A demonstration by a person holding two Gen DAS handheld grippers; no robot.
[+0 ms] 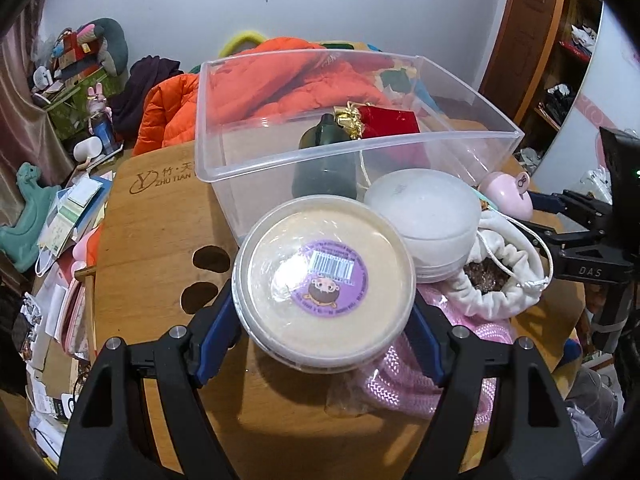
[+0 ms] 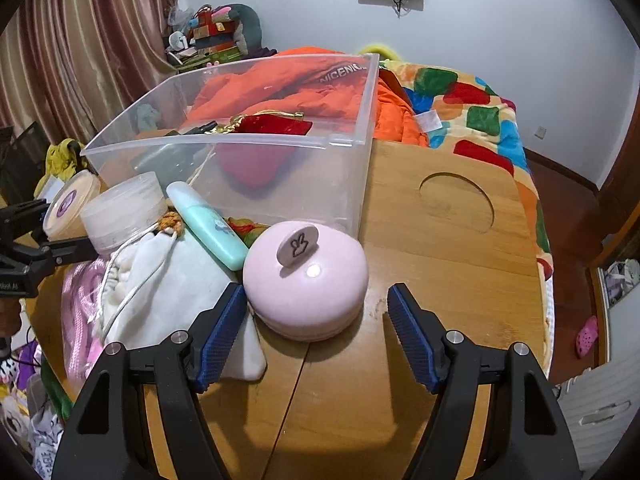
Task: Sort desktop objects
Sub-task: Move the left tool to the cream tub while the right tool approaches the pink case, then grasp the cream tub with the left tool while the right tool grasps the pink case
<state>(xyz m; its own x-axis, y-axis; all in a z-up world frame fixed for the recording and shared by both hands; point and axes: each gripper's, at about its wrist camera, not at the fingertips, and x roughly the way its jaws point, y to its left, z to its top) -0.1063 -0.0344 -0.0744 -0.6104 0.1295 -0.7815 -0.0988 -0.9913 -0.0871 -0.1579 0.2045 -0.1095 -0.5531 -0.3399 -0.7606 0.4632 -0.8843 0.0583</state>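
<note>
My left gripper (image 1: 323, 312) is shut on a round beige container with a purple barcode label (image 1: 324, 284), held tilted above the wooden table; it also shows in the right wrist view (image 2: 70, 204). A clear plastic bin (image 1: 440, 136) stands behind it, holding a dark green bottle (image 1: 324, 160) and a red pouch with gold trim (image 1: 384, 120). My right gripper (image 2: 316, 312) is open, its fingers on either side of a round pink case with a bunny tab (image 2: 306, 276). A white round jar (image 2: 124, 210) and a mint tube (image 2: 208, 224) lie beside the bin (image 2: 360, 184).
A white drawstring bag (image 1: 500, 276) and pink rope (image 1: 404, 376) lie on the wooden table (image 2: 440, 280). An orange jacket (image 1: 272, 76) and a colourful blanket (image 2: 480, 108) lie behind the bin. Papers and toys crowd the left (image 1: 60, 216).
</note>
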